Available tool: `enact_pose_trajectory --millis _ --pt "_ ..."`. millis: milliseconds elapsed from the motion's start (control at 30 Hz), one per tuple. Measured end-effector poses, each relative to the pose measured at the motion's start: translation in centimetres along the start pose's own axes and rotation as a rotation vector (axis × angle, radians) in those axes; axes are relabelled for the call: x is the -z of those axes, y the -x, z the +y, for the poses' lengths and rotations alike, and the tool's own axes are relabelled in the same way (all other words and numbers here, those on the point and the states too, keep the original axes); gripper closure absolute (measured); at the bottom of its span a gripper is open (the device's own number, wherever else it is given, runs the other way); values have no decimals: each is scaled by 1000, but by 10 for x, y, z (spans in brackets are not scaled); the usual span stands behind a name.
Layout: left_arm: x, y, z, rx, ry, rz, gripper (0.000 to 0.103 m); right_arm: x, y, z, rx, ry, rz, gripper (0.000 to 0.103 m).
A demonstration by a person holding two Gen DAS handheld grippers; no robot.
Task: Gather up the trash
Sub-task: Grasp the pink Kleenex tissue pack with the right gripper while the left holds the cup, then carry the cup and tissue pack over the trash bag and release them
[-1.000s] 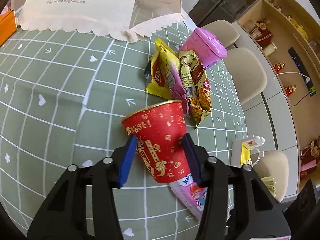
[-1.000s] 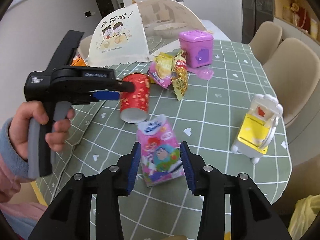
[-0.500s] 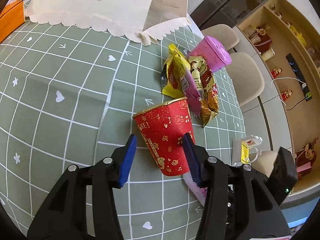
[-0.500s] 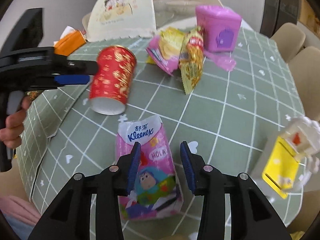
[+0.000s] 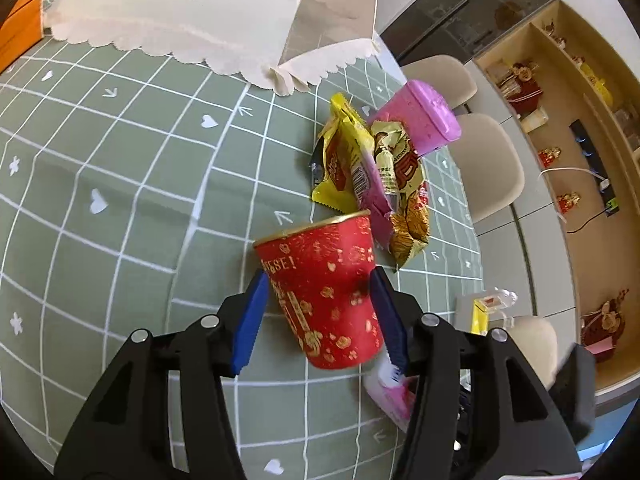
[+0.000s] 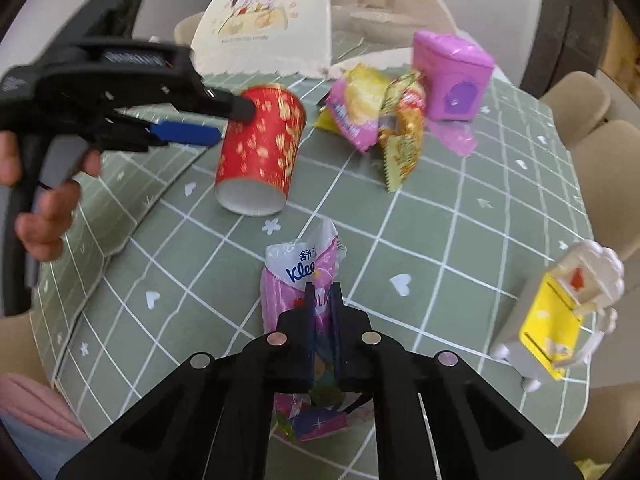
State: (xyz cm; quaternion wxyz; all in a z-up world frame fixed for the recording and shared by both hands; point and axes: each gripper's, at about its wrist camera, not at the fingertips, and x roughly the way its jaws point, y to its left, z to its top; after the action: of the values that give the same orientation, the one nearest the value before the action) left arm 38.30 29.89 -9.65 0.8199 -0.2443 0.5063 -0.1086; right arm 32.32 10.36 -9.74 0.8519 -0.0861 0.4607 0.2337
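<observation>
Crumpled pink tissue pack (image 6: 298, 280) pinched by right tongs (image 6: 323, 304); left tongs (image 5: 320, 316) straddle red cup (image 5: 324, 292), apart.

A green tablecloth (image 6: 452, 216) printed with a white grid, hearts and arrows is seen across both views. At 12 o'clock a cream food cover (image 6: 272, 20) with a cartoon print is set; an orange box (image 5: 16, 32) is glimpsed at 10 o'clock in the left view. A yellow-and-white toy (image 6: 560, 316) is placed at 3 o'clock. Beige chairs (image 5: 488, 168) and a wooden shelf (image 5: 568, 92) are shown at 2 o'clock.
</observation>
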Motion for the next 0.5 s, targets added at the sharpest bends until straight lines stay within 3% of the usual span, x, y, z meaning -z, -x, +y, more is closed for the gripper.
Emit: enact_pose_trajectory --millis 333,500 --pt "-10 -24 -28 -103 24 37 47 7 41 -32 11 -157 -68 95" --pt "-2 -20 -41 -118 -3 46 52 15 65 -44 34 -193 -105 95"
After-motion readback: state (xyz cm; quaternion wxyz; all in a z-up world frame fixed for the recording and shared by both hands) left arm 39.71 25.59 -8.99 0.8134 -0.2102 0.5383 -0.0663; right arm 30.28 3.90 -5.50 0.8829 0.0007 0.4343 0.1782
